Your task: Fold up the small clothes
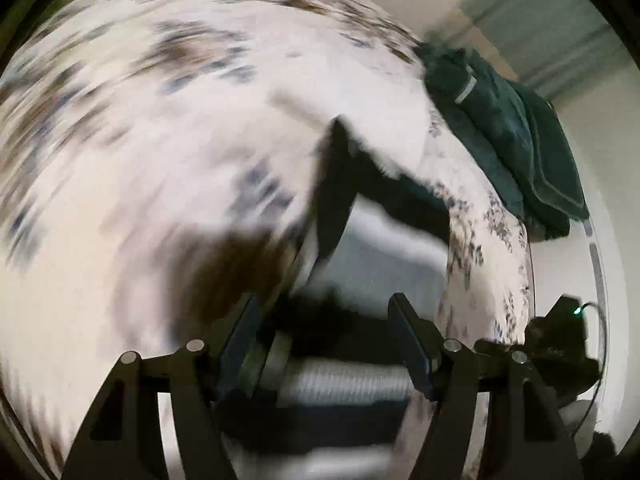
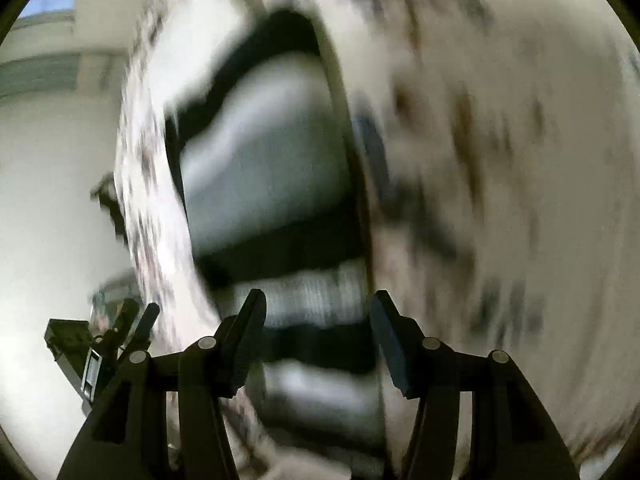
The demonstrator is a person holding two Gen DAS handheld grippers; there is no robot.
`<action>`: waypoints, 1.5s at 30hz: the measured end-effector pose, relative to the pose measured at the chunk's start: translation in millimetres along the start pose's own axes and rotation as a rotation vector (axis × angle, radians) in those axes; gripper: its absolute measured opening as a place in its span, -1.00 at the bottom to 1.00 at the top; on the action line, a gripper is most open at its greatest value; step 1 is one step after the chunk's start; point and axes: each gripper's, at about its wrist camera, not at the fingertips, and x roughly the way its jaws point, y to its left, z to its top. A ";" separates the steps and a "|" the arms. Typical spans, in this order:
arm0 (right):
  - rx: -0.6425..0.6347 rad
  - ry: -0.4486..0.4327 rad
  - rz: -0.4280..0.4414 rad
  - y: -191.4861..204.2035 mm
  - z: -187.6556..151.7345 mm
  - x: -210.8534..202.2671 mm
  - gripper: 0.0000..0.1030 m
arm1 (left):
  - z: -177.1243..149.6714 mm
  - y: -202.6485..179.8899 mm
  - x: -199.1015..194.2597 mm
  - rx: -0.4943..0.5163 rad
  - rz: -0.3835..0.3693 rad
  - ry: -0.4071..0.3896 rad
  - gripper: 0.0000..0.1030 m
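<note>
Both my tongs, left gripper [image 1: 320, 344] and right gripper [image 2: 318, 340], gape empty over the striped garment [image 2: 280, 168] at 12 o'clock, which looks part-folded, too blurry to say, folded green pile [image 1: 516, 136] at 2.

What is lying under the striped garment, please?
The striped garment lies on a white speckled cover, which shows all round it. The part of the cover beneath the garment is hidden, and motion blur hides finer detail.
</note>
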 end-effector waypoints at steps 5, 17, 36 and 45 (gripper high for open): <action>0.030 -0.123 0.026 21.0 112.5 15.4 0.11 | 90.1 -3.0 119.5 0.070 -0.096 0.155 0.26; 0.086 -0.150 -0.051 28.5 191.2 76.2 -0.89 | 119.7 -0.1 152.1 0.225 -0.195 0.205 -0.74; 0.080 -0.193 -0.170 49.2 261.2 91.1 -1.00 | 152.9 -1.3 181.7 0.212 -0.157 0.199 -0.86; 0.113 -0.135 -0.066 26.0 259.8 66.5 -0.47 | 148.8 20.0 147.9 0.097 -0.238 0.183 0.15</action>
